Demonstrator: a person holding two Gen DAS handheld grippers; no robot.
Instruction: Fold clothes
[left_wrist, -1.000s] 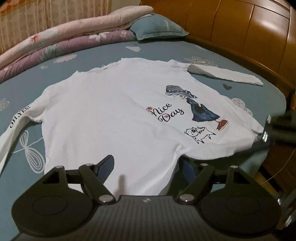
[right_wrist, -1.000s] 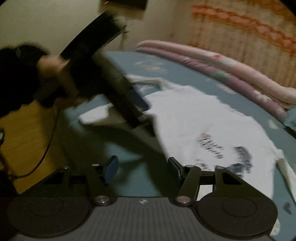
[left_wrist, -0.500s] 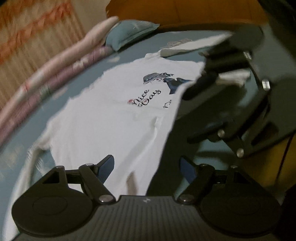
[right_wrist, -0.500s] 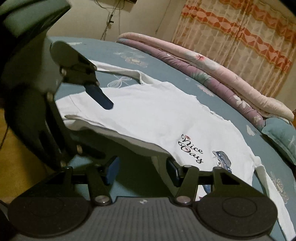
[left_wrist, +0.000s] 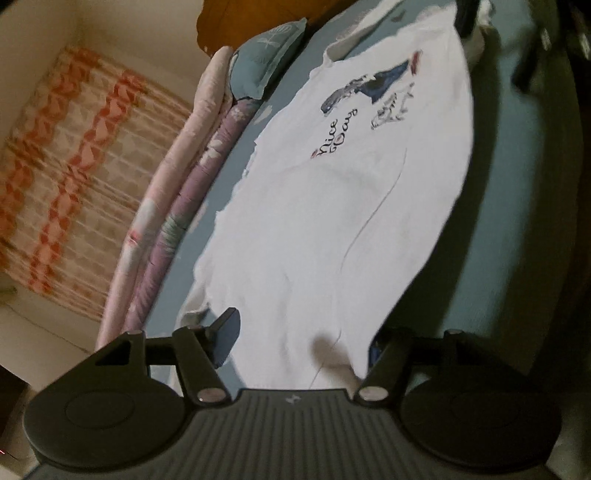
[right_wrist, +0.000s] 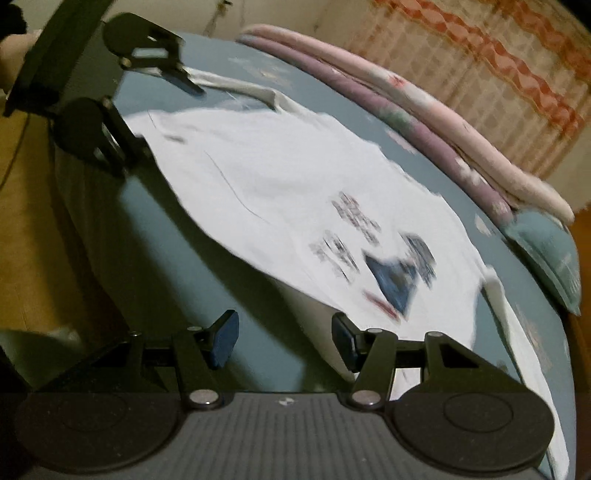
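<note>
A white long-sleeved shirt (left_wrist: 332, 221) with a "Nice Day" print lies spread on the teal bed sheet (right_wrist: 155, 236). My left gripper (left_wrist: 301, 345) sits low at one end of the shirt. Its jaws are closing with the shirt's edge between them, and the pads do not press on the cloth. In the right wrist view the left gripper (right_wrist: 155, 114) straddles the shirt's far corner. My right gripper (right_wrist: 283, 343) is open over shadowed sheet beside the shirt (right_wrist: 295, 192). Its right finger (right_wrist: 345, 347) sits by the shirt's near edge, below the print.
Rolled pink and purple quilts (right_wrist: 424, 122) and a teal pillow (right_wrist: 546, 251) line the bed's far side, before a patterned curtain (right_wrist: 480, 55). A wooden headboard (left_wrist: 258, 14) stands past the pillow. The bed edge drops to a wooden floor (right_wrist: 26, 206) on the left.
The left gripper rolled and sank to the shirt's end, and its jaws narrowed. The right gripper swung round to face the shirt's printed end and came down near its edge.
</note>
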